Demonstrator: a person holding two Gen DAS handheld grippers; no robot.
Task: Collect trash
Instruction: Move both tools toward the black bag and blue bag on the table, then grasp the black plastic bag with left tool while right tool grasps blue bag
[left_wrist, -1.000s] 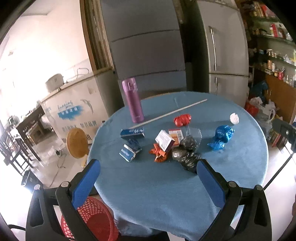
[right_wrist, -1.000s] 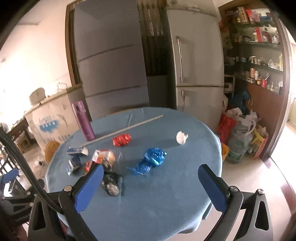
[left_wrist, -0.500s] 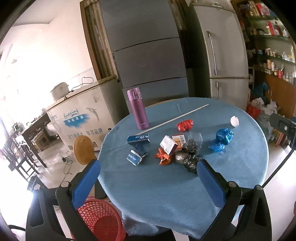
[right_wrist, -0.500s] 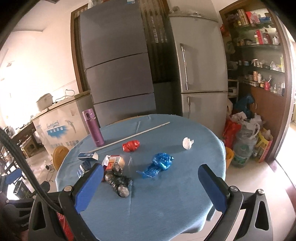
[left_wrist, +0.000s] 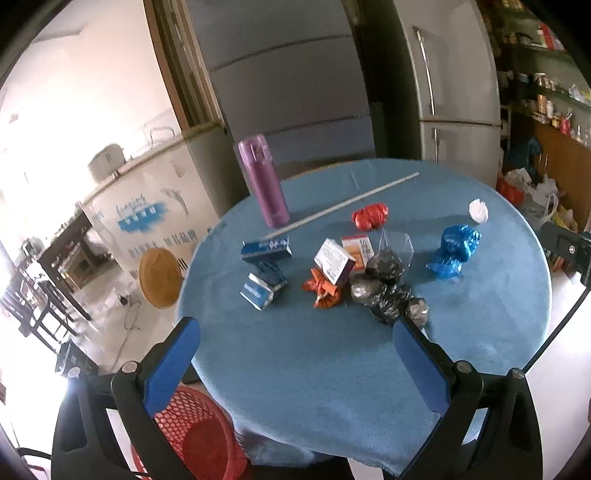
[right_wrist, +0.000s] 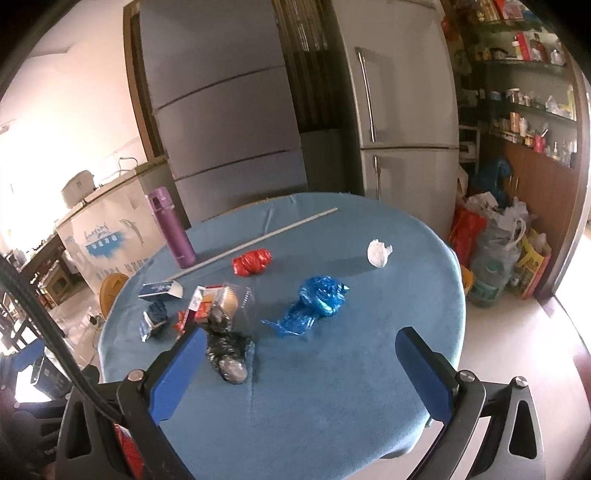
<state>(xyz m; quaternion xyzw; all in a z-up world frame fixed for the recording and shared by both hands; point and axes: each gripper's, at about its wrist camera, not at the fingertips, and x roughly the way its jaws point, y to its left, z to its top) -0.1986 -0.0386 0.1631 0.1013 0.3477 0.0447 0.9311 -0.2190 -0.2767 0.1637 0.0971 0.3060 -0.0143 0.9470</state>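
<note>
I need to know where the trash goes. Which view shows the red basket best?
The left wrist view: the red basket sits on the floor beside the table, mesh visible. The right wrist view shows only a red sliver.

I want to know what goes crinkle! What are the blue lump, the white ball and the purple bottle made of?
The blue lump looks like thin glossy plastic film: crumpled, with shiny creases. The white ball seems to be scrunched tissue or paper, matt and soft-edged, though it could be thin plastic. The purple bottle has a smooth, satin shell, likely coated metal or hard plastic; I cannot tell which.
</note>
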